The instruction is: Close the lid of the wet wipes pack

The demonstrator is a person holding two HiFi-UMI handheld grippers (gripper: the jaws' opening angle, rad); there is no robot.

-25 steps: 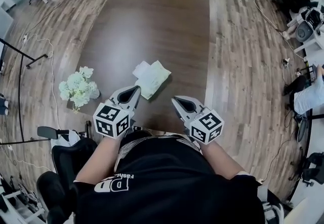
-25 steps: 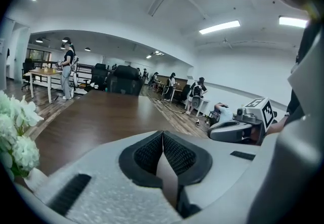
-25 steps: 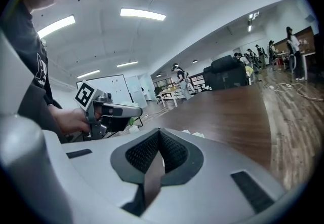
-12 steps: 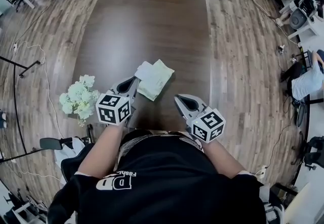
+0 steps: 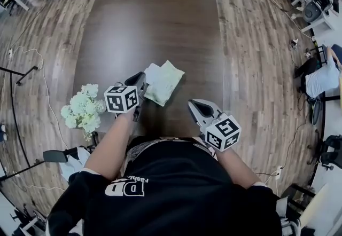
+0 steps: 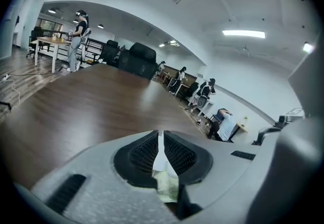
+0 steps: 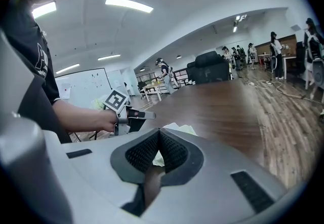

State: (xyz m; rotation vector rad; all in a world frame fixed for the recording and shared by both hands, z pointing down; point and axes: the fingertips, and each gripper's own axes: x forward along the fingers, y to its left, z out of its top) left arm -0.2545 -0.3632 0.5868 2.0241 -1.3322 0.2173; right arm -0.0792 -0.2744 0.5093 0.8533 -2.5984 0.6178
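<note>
We stand at a big brown table [image 5: 155, 21], and the wet wipes pack [image 5: 164, 83] lies flat on it near our edge, pale green with a white part at its left end. Our left gripper [image 5: 141, 76] has its tip just beside the pack's left side, its claw pinched together with nothing in it. Our right gripper [image 5: 192, 105] hangs apart on the pack's right, claw pinched together and empty too.

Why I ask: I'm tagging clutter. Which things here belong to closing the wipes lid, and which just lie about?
Belongs to the job:
wipes pack
its white lid
left gripper
right gripper

Just lying about:
white flowers
</note>
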